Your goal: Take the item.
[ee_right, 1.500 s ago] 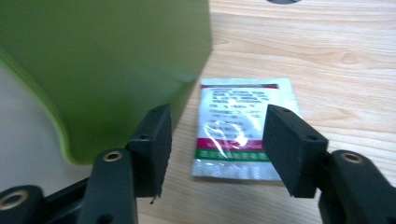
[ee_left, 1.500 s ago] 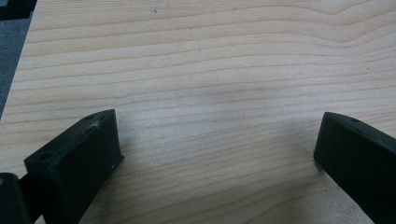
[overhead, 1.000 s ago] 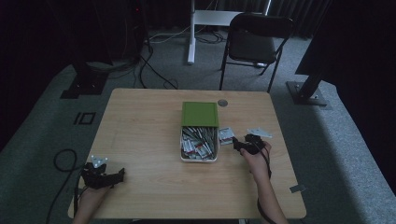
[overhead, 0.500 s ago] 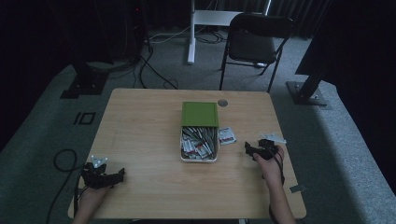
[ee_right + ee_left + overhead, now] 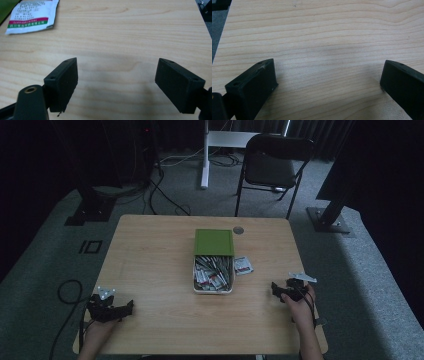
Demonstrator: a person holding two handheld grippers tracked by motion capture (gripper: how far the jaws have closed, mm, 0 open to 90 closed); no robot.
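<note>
Gaping right gripper (image 5: 278,291) near packet (image 5: 243,265)

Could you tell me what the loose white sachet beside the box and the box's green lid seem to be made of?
The white sachet with red and green bands looks like glossy plastic or foil film: it is creased and catches light. The flat green lid of the white rectangular box looks like matte plastic, evenly coloured, though painted metal is possible.
</note>
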